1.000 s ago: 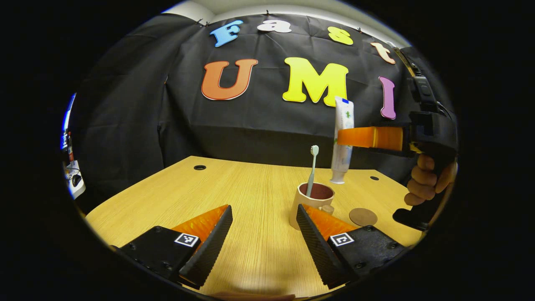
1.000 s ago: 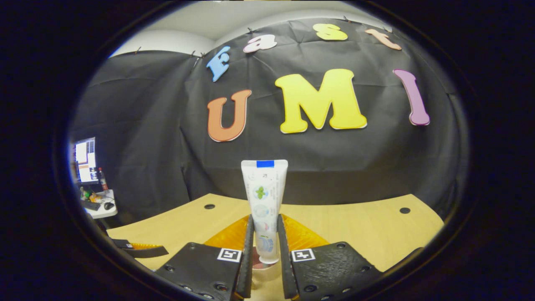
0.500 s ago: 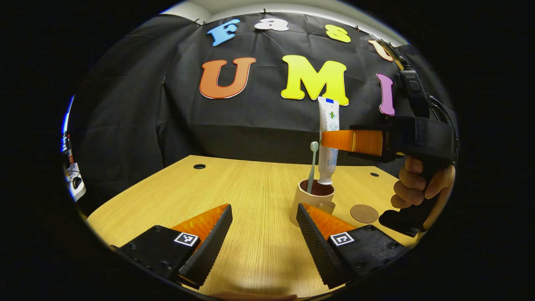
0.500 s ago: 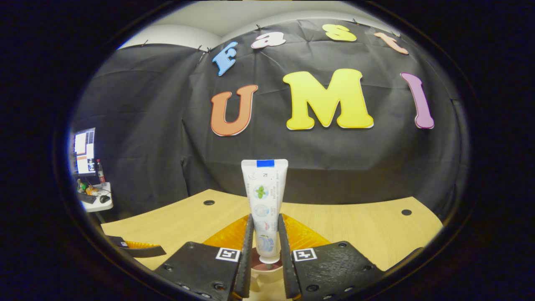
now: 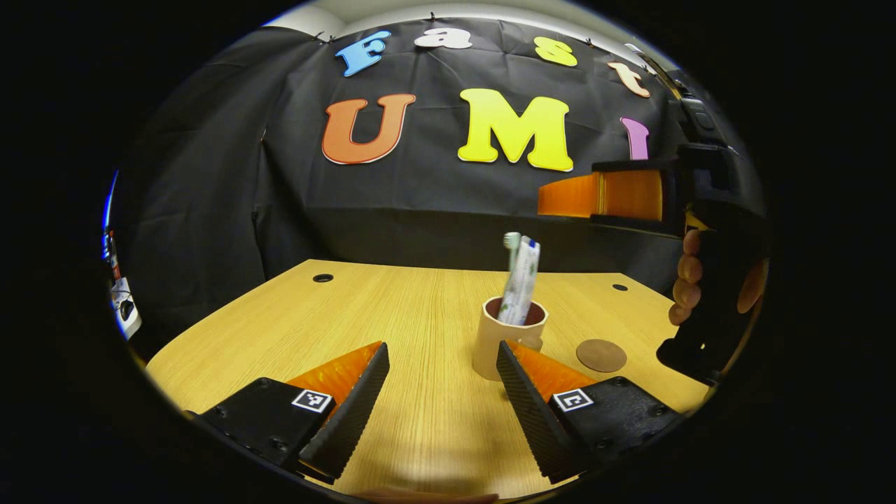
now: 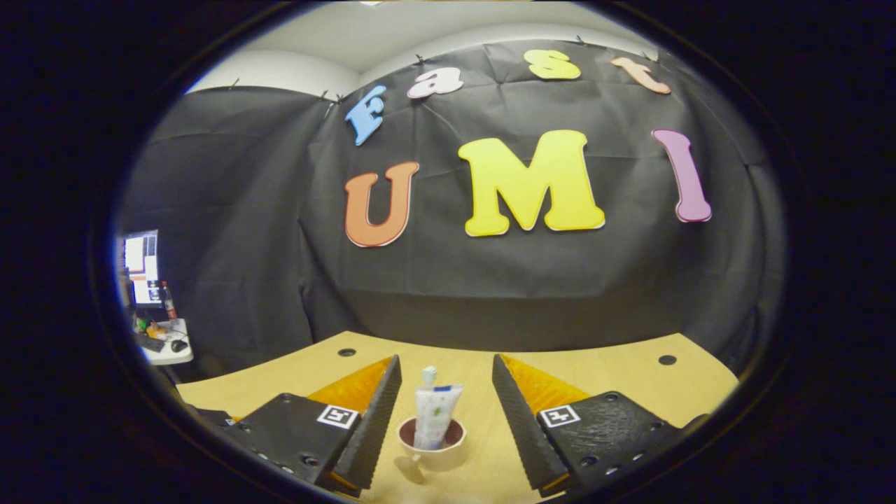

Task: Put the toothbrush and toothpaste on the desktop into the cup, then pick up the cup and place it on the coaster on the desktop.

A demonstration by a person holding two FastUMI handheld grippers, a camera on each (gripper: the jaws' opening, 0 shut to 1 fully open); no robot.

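Side table [image 6: 168,346]: far left of the right gripper view, beyond the bench, cluttered with small items too small to tell.
Bench [image 5: 420,336]: pale wood, across the lower half of both views.
Left gripper [image 5: 442,381]: bottom of the left gripper view, fingers spread wide with nothing between them, low over the bench, just in front of the cup.
Cup [image 5: 505,337]: upright on the bench, lower centre of the left gripper view, near the coaster but apart from it.
Toothbrush [image 5: 512,241]: stands in the cup, head poking up behind the tube.
Toothpaste [image 5: 520,283]: in the cup, leaning, flat end up.
Coaster [image 5: 600,355]: round, flat on the bench, lower right of the cup.
Right gripper [image 6: 446,406]: spread apart and free of anything, above the cup, which sits between its fingers at the bottom centre of its own view.
Hand [image 5: 689,276]: right edge of the left gripper view, holding the right gripper's handle.
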